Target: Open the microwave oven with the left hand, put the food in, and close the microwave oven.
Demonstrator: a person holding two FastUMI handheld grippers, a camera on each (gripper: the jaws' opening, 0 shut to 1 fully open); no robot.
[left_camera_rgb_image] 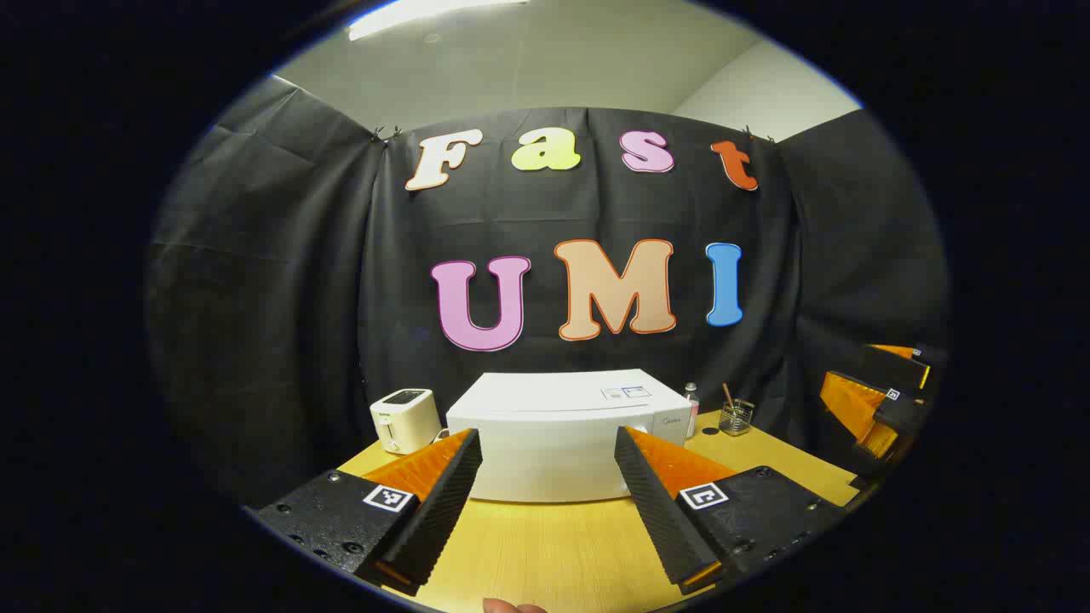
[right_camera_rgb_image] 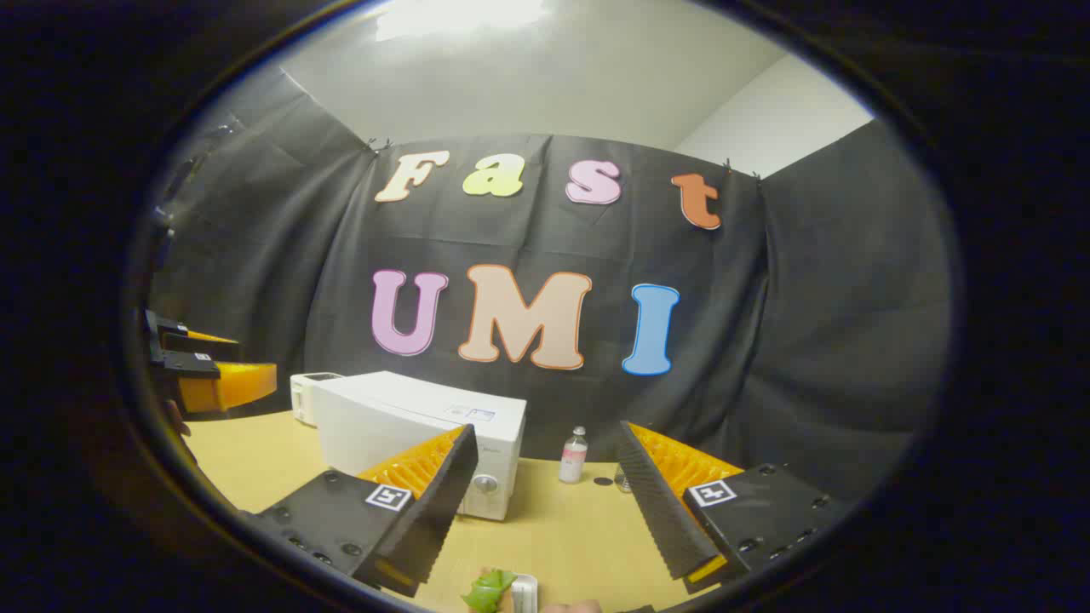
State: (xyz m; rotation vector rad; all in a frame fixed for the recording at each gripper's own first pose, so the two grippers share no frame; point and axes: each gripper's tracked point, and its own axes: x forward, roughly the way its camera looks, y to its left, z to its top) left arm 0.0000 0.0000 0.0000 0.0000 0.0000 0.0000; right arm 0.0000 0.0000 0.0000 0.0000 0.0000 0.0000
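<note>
With its jaws spread apart and empty, the left gripper (left_camera_rgb_image: 545,460) should be advanced straight ahead to the closed microwave (left_camera_rgb_image: 566,434), so the door can be pulled open.

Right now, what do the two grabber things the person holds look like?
Each gripper, left and right, has two long wedge-shaped fingers with ribbed inner faces. The fingers sit on black blocks with small screws, and each block carries a little square black-and-white marker. No cables or sleeves can be seen.

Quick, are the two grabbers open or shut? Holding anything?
Left gripper: open, holding nothing, facing the microwave oven.
Right gripper: open, holding nothing.
</note>
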